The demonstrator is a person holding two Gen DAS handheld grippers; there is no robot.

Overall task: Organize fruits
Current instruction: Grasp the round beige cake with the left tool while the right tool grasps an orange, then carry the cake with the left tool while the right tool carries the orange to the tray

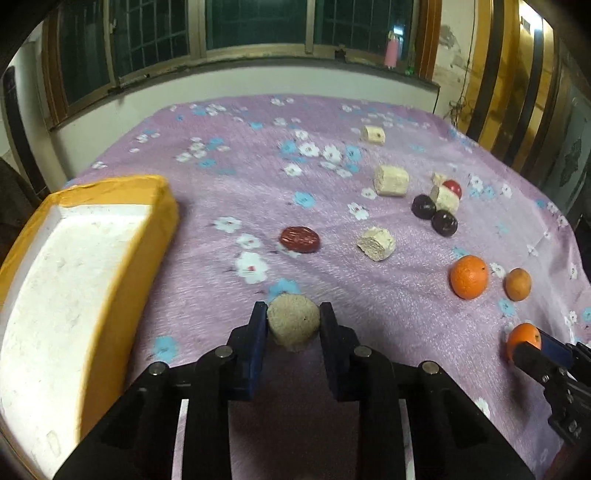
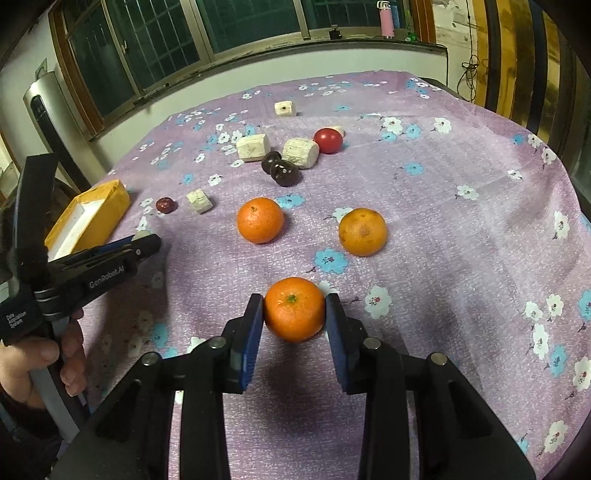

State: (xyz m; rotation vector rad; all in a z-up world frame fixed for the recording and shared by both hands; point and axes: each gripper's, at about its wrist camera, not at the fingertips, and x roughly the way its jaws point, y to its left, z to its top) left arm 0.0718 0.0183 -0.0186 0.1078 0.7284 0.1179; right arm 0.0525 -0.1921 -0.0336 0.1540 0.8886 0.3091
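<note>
My left gripper (image 1: 293,314) is shut on a pale beige chunk (image 1: 293,325), held above the purple flowered cloth (image 1: 229,192), right of the yellow box (image 1: 74,280). My right gripper (image 2: 294,306) is shut on an orange (image 2: 294,309); it shows at the right edge of the left wrist view (image 1: 522,338). Two more oranges (image 2: 260,220) (image 2: 362,231) lie ahead of it. A red date (image 1: 299,239), dark plums (image 1: 444,222), a red fruit (image 2: 328,140) and several pale chunks (image 1: 390,180) lie scattered on the cloth.
The yellow box with a white inside also shows at the left of the right wrist view (image 2: 88,218). A wall with windows (image 1: 255,26) stands behind the table. The table's right edge (image 2: 576,192) drops off near dark furniture.
</note>
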